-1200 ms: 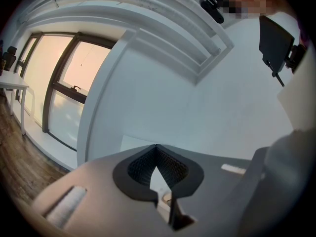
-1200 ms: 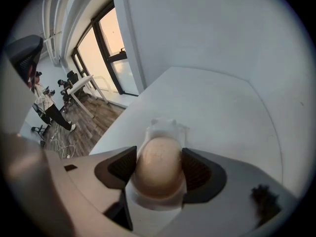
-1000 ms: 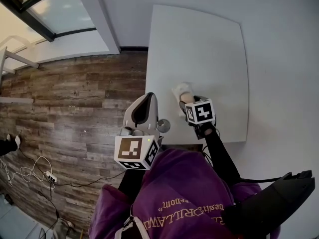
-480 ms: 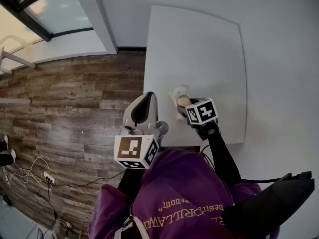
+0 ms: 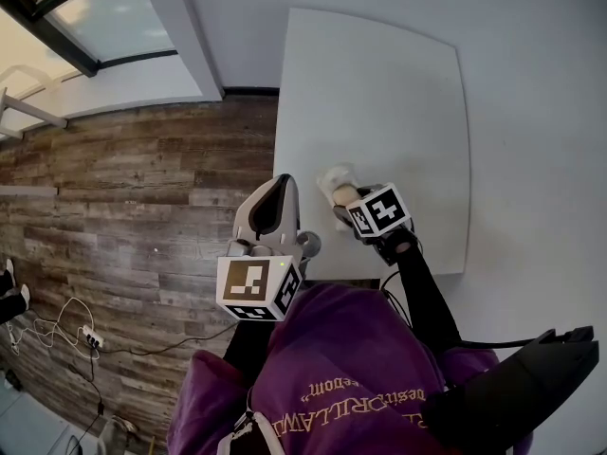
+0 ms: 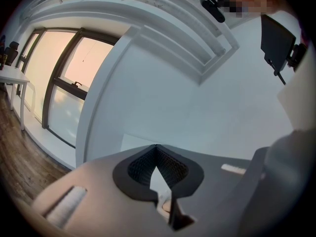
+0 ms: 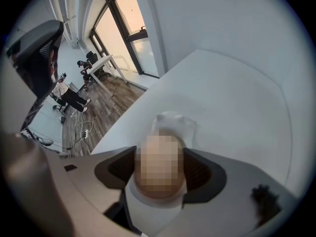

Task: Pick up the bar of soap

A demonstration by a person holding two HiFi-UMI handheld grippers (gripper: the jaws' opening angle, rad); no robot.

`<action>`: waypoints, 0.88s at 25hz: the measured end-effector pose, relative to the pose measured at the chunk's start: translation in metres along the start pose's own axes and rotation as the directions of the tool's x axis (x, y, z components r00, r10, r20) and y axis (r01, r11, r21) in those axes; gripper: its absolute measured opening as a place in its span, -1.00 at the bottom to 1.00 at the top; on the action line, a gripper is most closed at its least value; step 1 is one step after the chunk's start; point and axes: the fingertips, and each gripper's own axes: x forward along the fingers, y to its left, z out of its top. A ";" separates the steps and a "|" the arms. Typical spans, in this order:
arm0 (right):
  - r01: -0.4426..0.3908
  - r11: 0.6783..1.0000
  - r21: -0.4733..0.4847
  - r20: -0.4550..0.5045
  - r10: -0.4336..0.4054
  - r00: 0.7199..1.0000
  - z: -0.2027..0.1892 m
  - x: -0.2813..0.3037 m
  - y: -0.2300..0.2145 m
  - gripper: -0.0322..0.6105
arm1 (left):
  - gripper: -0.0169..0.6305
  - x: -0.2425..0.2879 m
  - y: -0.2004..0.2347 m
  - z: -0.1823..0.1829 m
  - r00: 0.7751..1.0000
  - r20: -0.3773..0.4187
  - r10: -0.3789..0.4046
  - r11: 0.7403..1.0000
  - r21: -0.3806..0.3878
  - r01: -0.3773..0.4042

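Head view, change: over the last second the right gripper (image 5: 347, 200) and the bar of soap (image 5: 344, 194) have drifted a little toward the left edge of the white table (image 5: 398, 93). The white crumpled piece (image 5: 332, 173) beside the soap has shifted the same way.
Right gripper view, grip: the jaws are clamped on the beige bar of soap, with a pad pressed against each flank.
Soap's place: it sits between the right gripper's jaws, above the near-left part of the table. The white crumpled piece is just beyond it, and whether the two touch cannot be told.
Left gripper (image 6: 157, 154): its jaws are together with nothing between them. It is held off the table's left edge over the wooden floor (image 5: 142, 178) and has barely moved.
Meaning for the task: the grasp looks made, and since the bar travels with the gripper it is probably carried rather than pushed. No view settles whether it is clear of the tabletop, so a plain lift likely remains.
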 end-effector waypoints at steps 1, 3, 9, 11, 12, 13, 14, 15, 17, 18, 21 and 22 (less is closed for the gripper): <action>-0.001 1.000 -0.001 -0.005 0.001 1.000 0.000 0.000 0.000 -0.03 | -0.93 0.000 0.000 0.000 1.000 0.000 -0.002 1.000 0.000 0.002; -0.004 1.000 0.000 -0.016 0.004 1.000 0.000 0.001 0.000 -0.03 | -0.93 0.002 0.001 0.001 1.000 0.001 -0.003 1.000 0.001 0.003; 0.007 1.000 0.019 -0.037 -0.006 0.999 -0.001 0.001 -0.003 -0.02 | -0.93 0.006 0.001 0.002 1.000 0.005 -0.008 1.000 0.001 0.008; 0.006 1.000 0.016 -0.040 -0.006 0.999 -0.002 0.002 -0.002 -0.02 | -0.93 0.006 0.002 0.002 1.000 0.006 -0.007 1.000 0.001 0.007; 0.007 1.000 0.011 -0.040 -0.006 0.999 -0.002 0.001 -0.001 -0.02 | -0.93 0.006 0.003 0.003 1.000 0.006 -0.005 1.000 0.000 0.005; 0.009 1.000 0.006 -0.039 -0.009 0.999 -0.002 0.000 0.000 -0.02 | -0.93 0.006 0.004 0.003 1.000 0.006 -0.003 1.000 -0.002 0.003; 0.012 1.000 0.002 -0.038 -0.012 0.999 -0.002 0.000 0.000 -0.02 | -0.93 0.006 0.005 0.003 1.000 0.006 -0.001 1.000 -0.003 0.001; 0.014 1.000 -0.003 -0.036 -0.014 0.999 -0.002 -0.001 0.000 -0.02 | -0.93 0.006 0.007 0.003 1.000 0.005 0.002 1.000 -0.003 -0.002; 0.013 1.000 -0.007 -0.027 -0.014 1.000 -0.001 -0.004 0.001 -0.02 | -0.93 0.005 0.009 0.003 1.000 0.006 0.008 1.000 -0.004 -0.008; 0.012 1.000 -0.005 -0.021 -0.012 1.000 -0.001 -0.005 0.001 -0.02 | -0.93 0.005 0.010 0.004 1.000 0.007 0.011 1.000 -0.004 -0.011; 0.010 1.000 0.008 -0.010 -0.010 1.000 0.000 -0.010 -0.001 -0.02 | -0.93 0.004 0.011 0.004 1.000 0.005 0.014 1.000 -0.005 -0.014; 0.010 1.000 0.012 -0.010 -0.010 1.000 -0.001 -0.010 -0.002 -0.02 | -0.93 0.004 0.011 0.003 1.000 0.004 0.014 1.000 -0.006 -0.014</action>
